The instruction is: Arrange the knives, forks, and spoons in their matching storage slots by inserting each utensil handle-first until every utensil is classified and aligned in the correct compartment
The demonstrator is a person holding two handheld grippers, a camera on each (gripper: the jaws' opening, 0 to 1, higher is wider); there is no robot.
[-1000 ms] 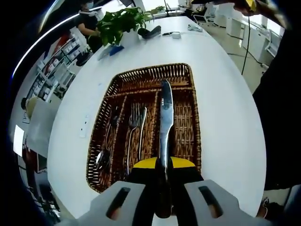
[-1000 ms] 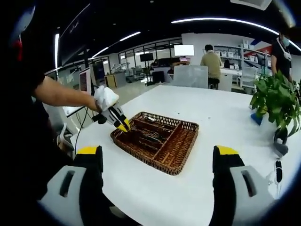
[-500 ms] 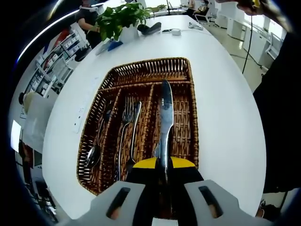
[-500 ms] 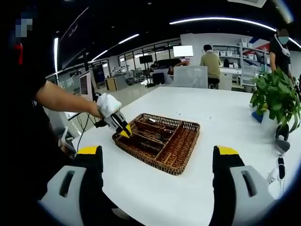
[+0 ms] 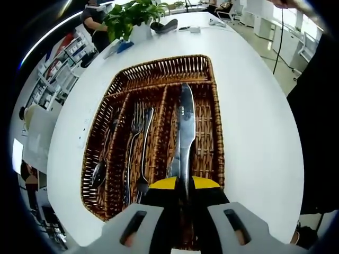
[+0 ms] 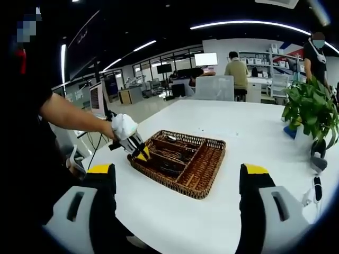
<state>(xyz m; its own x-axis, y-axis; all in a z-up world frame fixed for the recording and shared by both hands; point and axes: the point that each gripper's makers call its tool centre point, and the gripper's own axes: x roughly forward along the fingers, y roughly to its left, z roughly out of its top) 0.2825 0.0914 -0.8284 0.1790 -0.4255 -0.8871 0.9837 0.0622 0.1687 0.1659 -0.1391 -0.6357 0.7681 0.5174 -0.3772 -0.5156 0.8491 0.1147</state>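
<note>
My left gripper (image 5: 178,185) is shut on a table knife (image 5: 186,127), whose blade points forward over the right-hand slot of the wicker tray (image 5: 218,143). Another knife (image 5: 174,161) lies in that slot. Forks (image 5: 139,132) lie in the middle slot and spoons (image 5: 100,169) in the left one. In the right gripper view a gloved hand holds the left gripper (image 6: 139,152) at the near left end of the tray (image 6: 206,180). My right gripper (image 6: 177,185) stands open, back from the tray, with nothing between its fingers.
The tray sits on a long white table (image 5: 254,121). A potted plant (image 6: 312,108) and small dark items (image 6: 313,159) stand at the far end. People sit or stand at desks behind. A person's body stands at the table's edge.
The left gripper has come closer to the tray, lowering the knife toward the right slot. In the right gripper view it sits further down at the tray's near end. The right gripper has kept still.
</note>
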